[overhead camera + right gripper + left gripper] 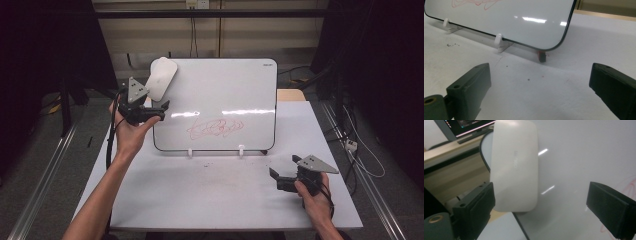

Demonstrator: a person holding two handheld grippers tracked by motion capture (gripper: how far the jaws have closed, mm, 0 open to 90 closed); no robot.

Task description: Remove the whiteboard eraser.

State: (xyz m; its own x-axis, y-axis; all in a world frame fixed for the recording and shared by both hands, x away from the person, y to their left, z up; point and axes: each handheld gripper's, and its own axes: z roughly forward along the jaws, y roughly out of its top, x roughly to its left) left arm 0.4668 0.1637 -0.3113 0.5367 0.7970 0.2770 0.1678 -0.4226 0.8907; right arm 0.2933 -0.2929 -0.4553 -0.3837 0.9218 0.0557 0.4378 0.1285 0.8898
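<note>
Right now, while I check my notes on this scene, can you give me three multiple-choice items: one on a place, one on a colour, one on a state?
1. Where is the eraser?
A. on the floor
B. at the whiteboard's upper left corner
C. under the board

2. What colour is the scribble?
A. blue
B. green
C. red

3. How are the right gripper's jaws?
A. open, empty
B. shut on a pen
C. shut on a cloth

Answers: B, it sits against that corner; C, the lines are red; A, the jaws stand apart over the table.
</note>
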